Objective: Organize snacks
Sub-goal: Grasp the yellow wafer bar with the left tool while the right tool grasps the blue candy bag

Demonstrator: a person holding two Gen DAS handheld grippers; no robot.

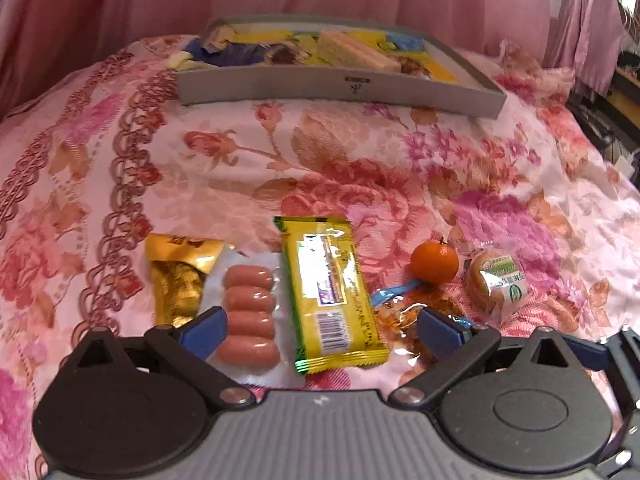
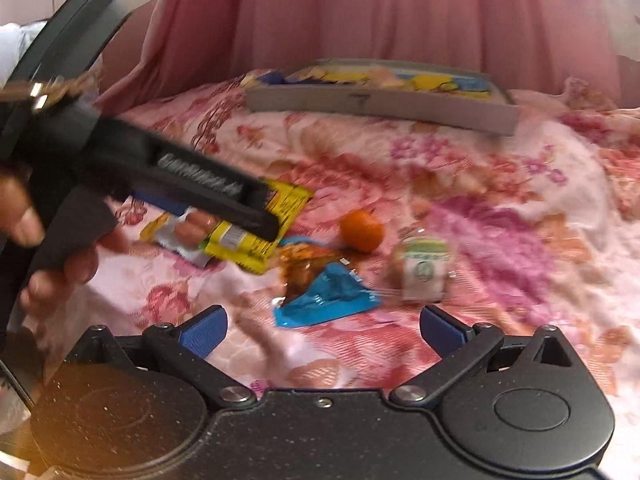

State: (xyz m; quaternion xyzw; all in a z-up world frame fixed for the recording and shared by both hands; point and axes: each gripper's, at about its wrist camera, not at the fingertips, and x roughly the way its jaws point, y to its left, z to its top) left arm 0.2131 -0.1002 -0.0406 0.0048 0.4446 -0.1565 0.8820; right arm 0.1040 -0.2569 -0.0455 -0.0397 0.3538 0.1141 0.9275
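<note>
With both the left gripper [image 1: 320, 330] and right gripper [image 2: 323, 328] spread and empty, the yellow packet [image 1: 330, 294] at lower centre is best pinched crosswise, then carried to the grey tray [image 1: 340, 90] at upper centre.

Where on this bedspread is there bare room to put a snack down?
Free: the wide floral stretch between the gray tray and the snack row, and right of the wrapped bun. Crowded: gold packet through sausages, yellow bar, tangerine.

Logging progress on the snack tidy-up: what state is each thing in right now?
Left claw: open, empty.
Right claw: open, empty.
Grey tray: already holds snacks.
Yellow bar: sealed, on bedspread.
Sausage pack: sealed, flat.
Tangerine: unpeeled.
Blue packet: lying loose.
</note>
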